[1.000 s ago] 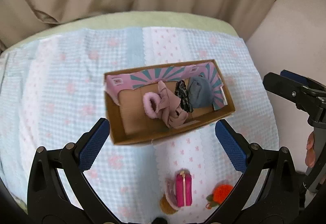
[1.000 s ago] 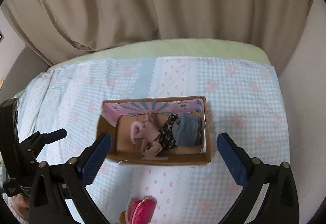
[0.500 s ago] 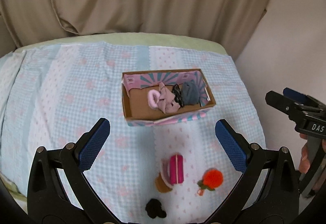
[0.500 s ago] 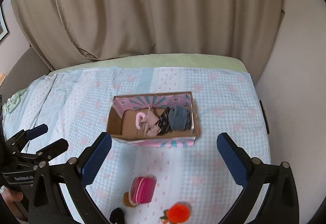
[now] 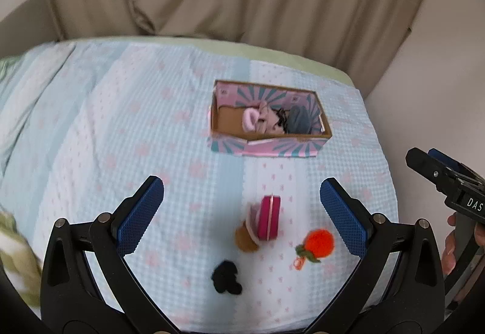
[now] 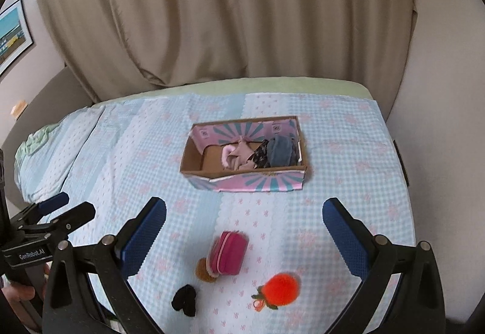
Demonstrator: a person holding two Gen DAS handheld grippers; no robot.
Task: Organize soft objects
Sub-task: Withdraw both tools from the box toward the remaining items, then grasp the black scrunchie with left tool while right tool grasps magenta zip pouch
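Partly hidden: a round tan plush piece (image 6: 205,271) tucked behind the upright magenta zip pouch (image 6: 229,252), its form unclear; a small black fuzzy lump (image 6: 184,300) lower centre, also unclear. Container: open pink-and-teal cardboard box (image 6: 260,181) at frame centre on the blue-checked bed cover (image 6: 127,170), holding a pink fluffy garment (image 6: 235,155), a dark patterned cloth (image 6: 260,158) and a grey-blue folded cloth (image 6: 282,150) bunched at its right end, left end bare. Loose: orange pompom fruit charm (image 6: 280,288) lower right of centre; left tongs (image 5: 242,211) and right tongs (image 6: 244,235) both spread wide, holding nothing.

Box (image 6: 260,179) w/ clothes; pouch (image 6: 229,252), orange pompom (image 6: 282,288), blk sock (image 6: 184,300) loose nearby.
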